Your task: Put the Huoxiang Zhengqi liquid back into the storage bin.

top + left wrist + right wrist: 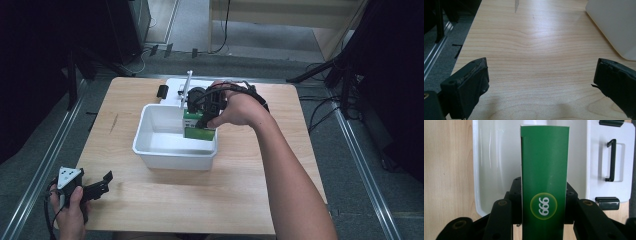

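A tall green box [544, 170] with a round "999" mark is clamped between the jaws of my right gripper [544, 191], which is shut on its two sides. In the high view the right gripper [204, 111] holds the green box [198, 129] upright inside the white bin [150, 145], against its far right corner. My left gripper [97, 186] rests low at the table's near left corner, a hand around it. Its jaws stand wide open over bare wood, with nothing between them [541, 71].
Behind the bin lies a white plate [621, 150] with black handles, and a white post [188, 86] rises from it. A small black piece [162, 91] sits at the table's far side. The bin's corner [614, 22] lies ahead of the left gripper. Dark stands flank the table.
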Tool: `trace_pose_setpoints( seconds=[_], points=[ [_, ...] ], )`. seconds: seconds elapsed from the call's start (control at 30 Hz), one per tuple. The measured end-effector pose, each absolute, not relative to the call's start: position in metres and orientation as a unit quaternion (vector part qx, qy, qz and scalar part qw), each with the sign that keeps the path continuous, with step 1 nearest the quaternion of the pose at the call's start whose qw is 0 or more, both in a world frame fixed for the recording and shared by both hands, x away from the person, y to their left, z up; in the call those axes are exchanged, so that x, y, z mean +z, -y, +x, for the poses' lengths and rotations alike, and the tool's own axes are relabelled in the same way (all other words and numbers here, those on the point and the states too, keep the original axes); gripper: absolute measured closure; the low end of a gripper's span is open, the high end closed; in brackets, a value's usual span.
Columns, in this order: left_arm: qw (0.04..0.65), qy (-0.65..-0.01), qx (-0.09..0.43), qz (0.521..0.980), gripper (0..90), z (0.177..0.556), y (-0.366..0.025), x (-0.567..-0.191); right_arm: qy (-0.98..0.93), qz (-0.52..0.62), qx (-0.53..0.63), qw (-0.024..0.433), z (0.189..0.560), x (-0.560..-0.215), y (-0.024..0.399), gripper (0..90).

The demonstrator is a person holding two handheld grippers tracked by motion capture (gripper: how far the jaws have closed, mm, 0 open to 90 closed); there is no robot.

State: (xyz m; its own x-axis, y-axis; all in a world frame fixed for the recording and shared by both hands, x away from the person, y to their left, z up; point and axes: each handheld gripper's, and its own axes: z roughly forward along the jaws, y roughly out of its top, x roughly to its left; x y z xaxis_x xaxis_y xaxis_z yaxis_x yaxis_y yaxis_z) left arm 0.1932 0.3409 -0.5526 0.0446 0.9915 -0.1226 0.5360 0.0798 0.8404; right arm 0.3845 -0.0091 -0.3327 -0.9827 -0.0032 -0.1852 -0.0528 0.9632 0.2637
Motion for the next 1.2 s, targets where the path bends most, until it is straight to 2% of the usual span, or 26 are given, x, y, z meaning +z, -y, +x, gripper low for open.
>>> trace_pose_setpoints(
  seconds=[1.2],
  points=[
    [0.388,-0.626,0.293,0.61,0.8,0.194,-0.341,-0.553,-0.993,0.005,0.1,0.061,0.397,-0.395,-0.003,63.5]
  ],
)
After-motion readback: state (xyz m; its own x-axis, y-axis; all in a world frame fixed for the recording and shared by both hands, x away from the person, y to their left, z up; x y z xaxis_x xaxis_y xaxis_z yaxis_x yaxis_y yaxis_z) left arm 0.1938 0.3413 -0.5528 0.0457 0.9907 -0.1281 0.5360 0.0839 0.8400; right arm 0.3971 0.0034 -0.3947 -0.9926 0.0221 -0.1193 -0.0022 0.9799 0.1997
